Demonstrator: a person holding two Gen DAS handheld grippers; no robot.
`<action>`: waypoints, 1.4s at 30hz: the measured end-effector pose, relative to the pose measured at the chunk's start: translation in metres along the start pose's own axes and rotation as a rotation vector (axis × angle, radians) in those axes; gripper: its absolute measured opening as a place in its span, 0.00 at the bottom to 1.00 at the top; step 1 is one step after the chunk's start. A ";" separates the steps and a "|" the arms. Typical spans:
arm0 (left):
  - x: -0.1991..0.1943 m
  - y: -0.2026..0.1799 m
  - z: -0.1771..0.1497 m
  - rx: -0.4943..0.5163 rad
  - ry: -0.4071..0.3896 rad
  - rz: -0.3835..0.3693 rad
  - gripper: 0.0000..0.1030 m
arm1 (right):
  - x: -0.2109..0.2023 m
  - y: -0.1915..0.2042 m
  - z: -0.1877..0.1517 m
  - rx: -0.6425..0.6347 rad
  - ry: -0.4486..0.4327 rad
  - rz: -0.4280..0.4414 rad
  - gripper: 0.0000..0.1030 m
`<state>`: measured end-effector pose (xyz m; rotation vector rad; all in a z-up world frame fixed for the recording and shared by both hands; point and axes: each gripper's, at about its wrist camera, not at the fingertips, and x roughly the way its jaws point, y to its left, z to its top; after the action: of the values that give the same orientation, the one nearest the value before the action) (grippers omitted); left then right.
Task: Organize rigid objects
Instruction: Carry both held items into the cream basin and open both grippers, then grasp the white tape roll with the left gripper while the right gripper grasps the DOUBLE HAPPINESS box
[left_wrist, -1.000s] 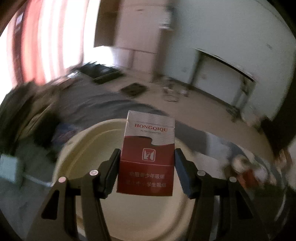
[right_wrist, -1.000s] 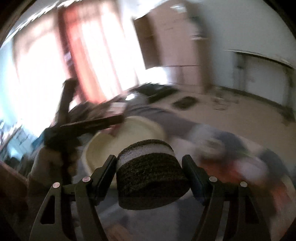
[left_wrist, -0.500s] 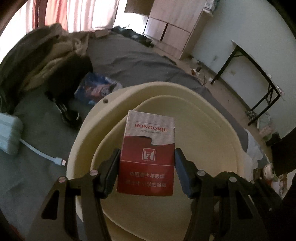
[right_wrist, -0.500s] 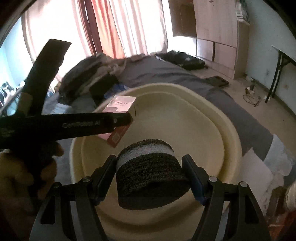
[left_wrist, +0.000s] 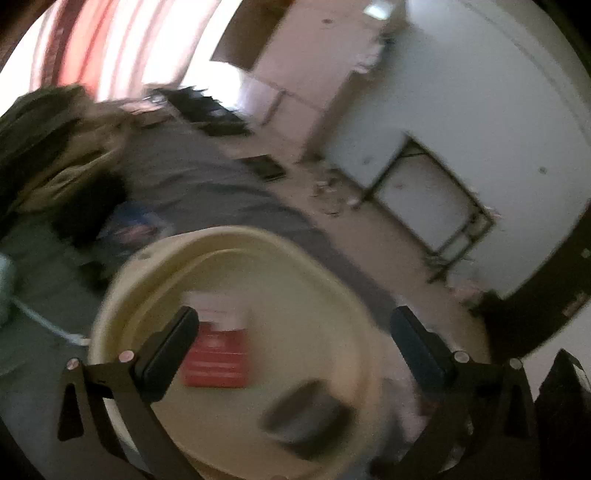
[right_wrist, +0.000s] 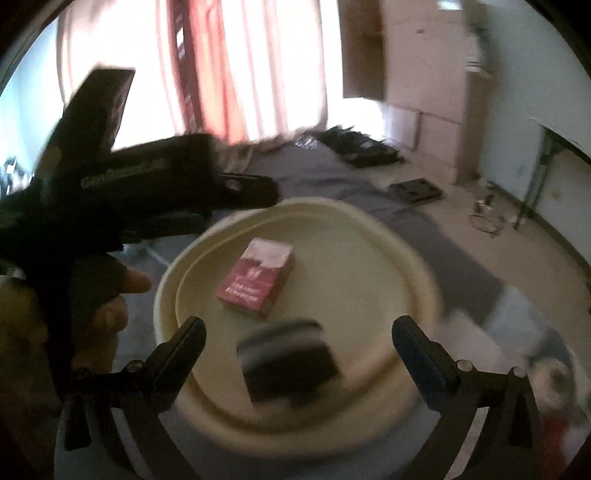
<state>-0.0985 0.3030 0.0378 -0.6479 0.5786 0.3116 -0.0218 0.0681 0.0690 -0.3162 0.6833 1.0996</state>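
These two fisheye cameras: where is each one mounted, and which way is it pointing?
Left wrist: rides on the left tool, looking forward and down between its open fingers at the cream basin, cigarette pack and a blurred dark sponge.
Right wrist: rides on the right tool, facing the same basin; the left tool and the person's left hand show beside it.
Shared: basin, pack, sponge, grey bedding.
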 end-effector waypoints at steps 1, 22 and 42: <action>0.002 -0.021 0.000 0.042 0.003 -0.048 1.00 | -0.017 -0.006 -0.003 0.022 -0.017 -0.020 1.00; 0.101 -0.189 -0.107 0.274 0.044 -0.027 1.00 | -0.236 -0.201 -0.210 0.674 0.184 -0.672 1.00; 0.142 -0.206 -0.140 0.416 0.135 -0.008 1.00 | -0.191 -0.257 -0.231 0.862 0.425 -0.622 1.00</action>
<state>0.0492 0.0695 -0.0391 -0.2700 0.7442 0.1326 0.0744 -0.3076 -0.0051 0.0031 1.2610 0.0829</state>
